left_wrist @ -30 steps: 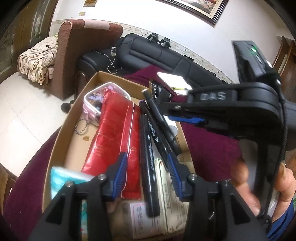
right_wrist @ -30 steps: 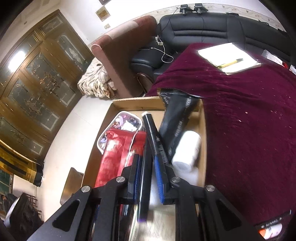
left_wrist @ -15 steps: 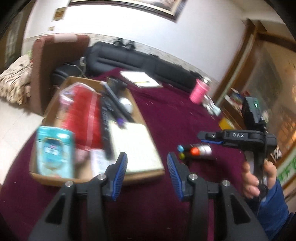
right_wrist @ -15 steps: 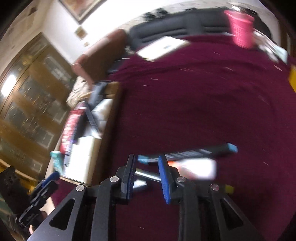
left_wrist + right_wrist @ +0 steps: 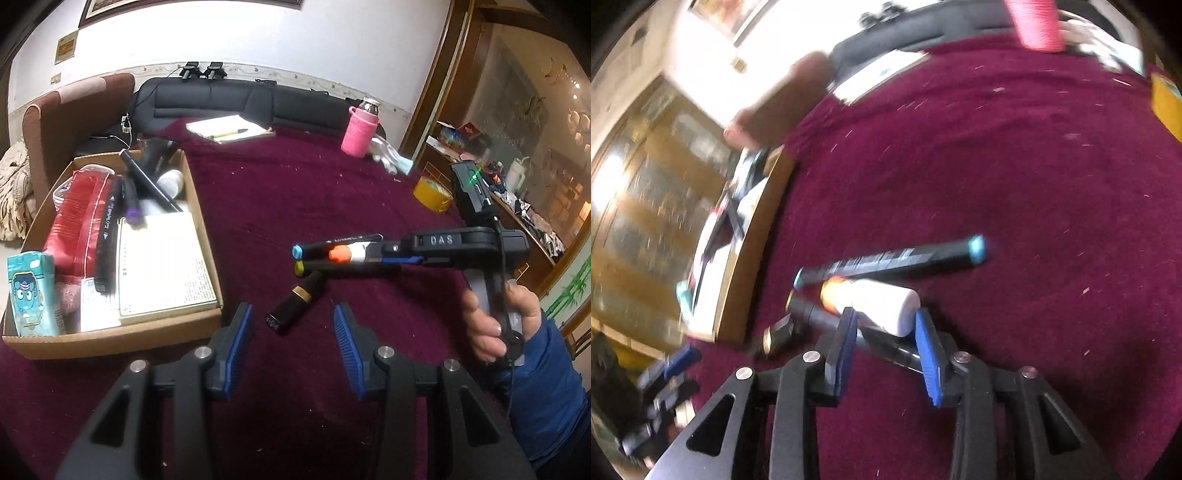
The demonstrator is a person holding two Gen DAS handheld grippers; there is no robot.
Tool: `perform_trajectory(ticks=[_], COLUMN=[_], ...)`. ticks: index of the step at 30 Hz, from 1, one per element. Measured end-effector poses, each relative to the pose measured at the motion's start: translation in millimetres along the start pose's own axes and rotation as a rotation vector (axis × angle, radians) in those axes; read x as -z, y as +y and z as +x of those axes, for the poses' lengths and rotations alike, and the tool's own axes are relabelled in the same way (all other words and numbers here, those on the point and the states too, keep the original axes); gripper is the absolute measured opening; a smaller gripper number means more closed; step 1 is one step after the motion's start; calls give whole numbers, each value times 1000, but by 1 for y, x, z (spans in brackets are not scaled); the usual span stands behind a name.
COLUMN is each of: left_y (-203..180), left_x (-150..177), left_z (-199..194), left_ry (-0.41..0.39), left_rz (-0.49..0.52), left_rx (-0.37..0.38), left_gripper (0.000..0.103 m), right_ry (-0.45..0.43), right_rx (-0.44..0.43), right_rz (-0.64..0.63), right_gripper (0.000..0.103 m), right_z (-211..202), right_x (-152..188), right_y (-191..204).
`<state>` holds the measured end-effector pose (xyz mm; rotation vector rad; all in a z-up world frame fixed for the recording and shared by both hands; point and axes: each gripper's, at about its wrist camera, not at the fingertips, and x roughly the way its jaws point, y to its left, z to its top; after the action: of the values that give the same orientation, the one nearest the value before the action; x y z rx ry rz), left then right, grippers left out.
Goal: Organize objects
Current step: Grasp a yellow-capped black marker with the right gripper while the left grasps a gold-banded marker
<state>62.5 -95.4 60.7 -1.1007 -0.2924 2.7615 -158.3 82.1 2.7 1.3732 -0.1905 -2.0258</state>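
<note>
A cardboard box [image 5: 207,236] is seen at the left of the left wrist frame, a tube [image 5: 291,306] lying just right of it, markers [image 5: 336,242] behind the tube.

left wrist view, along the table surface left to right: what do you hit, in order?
teal carton → red pouch → white booklet, all in the cardboard box → black lipstick tube → right gripper → hand holding it.

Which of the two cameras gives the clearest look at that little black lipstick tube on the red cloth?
The left wrist view: the lipstick tube lies sharp and whole. In the right wrist view it is blurred and small, off to the left side.
</note>
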Motion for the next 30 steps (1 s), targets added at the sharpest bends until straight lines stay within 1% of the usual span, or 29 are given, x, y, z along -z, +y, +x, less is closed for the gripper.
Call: perform_trajectory(ticks=[2, 3, 4, 5, 8, 10, 12, 15, 17, 19, 21, 26, 30], left_y=[2, 3, 4, 4, 3, 0, -2, -4, -6, -10, -13, -22, -27], left_x=[-1, -1, 0, 0, 2, 3, 3, -1, -3, -6, -9, -18, -19], left_z=[2, 2, 1, 3, 7, 8, 11, 18, 24, 31, 41, 64, 80], left_ry=[3, 6, 10, 13, 26, 32, 40, 63, 80, 96, 117, 161, 201], left_rz=[-3, -3, -3, -3, 6, 22, 43, 66, 88, 121, 147, 191, 222], left_rx=[-2, 0, -1, -3, 4, 6, 3, -12, -20, -26, -38, -59, -78], left_gripper=[44, 44, 44, 44, 44, 44, 44, 44, 44, 44, 44, 44, 44], right_ry=[51, 65, 64, 55, 43, 32, 31, 13, 8, 0, -3, -6, -6], right_rx=[-33, -39, -27, 8, 75, 110, 147, 238, 265, 265, 242, 195, 179], right_rz=[-67, -97, -119, -140, -201, -231, -293, -371, -383, -368, -335, -296, -285], right_gripper=[39, 39, 39, 39, 38, 35, 23, 19, 17, 17, 17, 17, 17], right_z=[5, 8, 9, 11, 18, 22, 24, 26, 26, 22, 19, 12, 11], right_x=[9, 13, 16, 17, 17, 18, 23, 33, 35, 39, 41, 44, 45], right_y=[15, 22, 29, 37, 51, 59, 68, 78, 80, 77, 73, 65, 63])
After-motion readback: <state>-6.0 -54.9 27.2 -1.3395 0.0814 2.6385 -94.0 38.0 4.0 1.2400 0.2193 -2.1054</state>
